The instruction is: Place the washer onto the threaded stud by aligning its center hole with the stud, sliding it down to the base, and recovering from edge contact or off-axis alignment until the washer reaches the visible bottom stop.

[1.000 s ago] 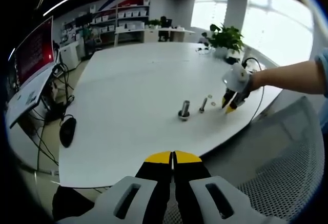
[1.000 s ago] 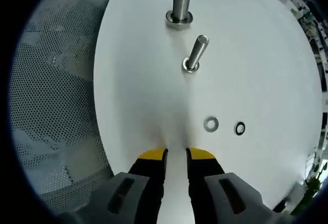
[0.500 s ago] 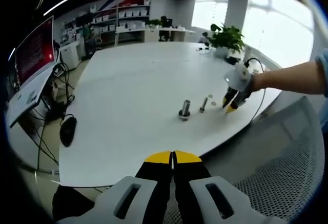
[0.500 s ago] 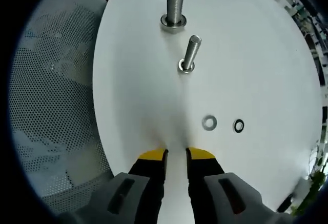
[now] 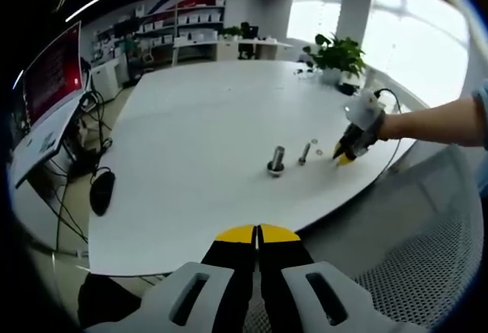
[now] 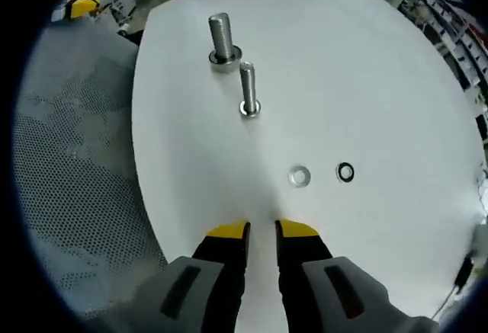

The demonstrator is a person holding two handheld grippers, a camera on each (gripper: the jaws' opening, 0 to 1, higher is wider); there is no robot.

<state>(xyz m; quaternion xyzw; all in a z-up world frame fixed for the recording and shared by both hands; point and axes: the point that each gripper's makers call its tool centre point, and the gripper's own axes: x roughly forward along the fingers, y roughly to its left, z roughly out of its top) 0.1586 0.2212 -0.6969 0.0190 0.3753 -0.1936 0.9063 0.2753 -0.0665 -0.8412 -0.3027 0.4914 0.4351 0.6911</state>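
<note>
Silver flat washer (image 6: pixel 299 176) lying loose on white table (image 6: pixel 366 81) nr its edge, beside black ring (image 6: pixel 345 171); right gripper (image 6: pixel 261 230) slightly spread, empty; left gripper (image 5: pixel 258 235) pressed together. Pickup step: next, pinch washer, carry to thin steel stud (image 6: pixel 248 87)

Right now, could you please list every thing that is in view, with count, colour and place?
table: 1, white, under everything
threaded studs: 2, silver, upright; thick one beyond thin one
washers: 2, flat near right claw; silver, dark
potted plant: 1, green, far table edge
computer mouse: 1, black, on the floor
mesh chair: 1, grey, beside table
left claw: yellow tips, shut, empty
right claw: yellow tips, slightly open, empty
</note>
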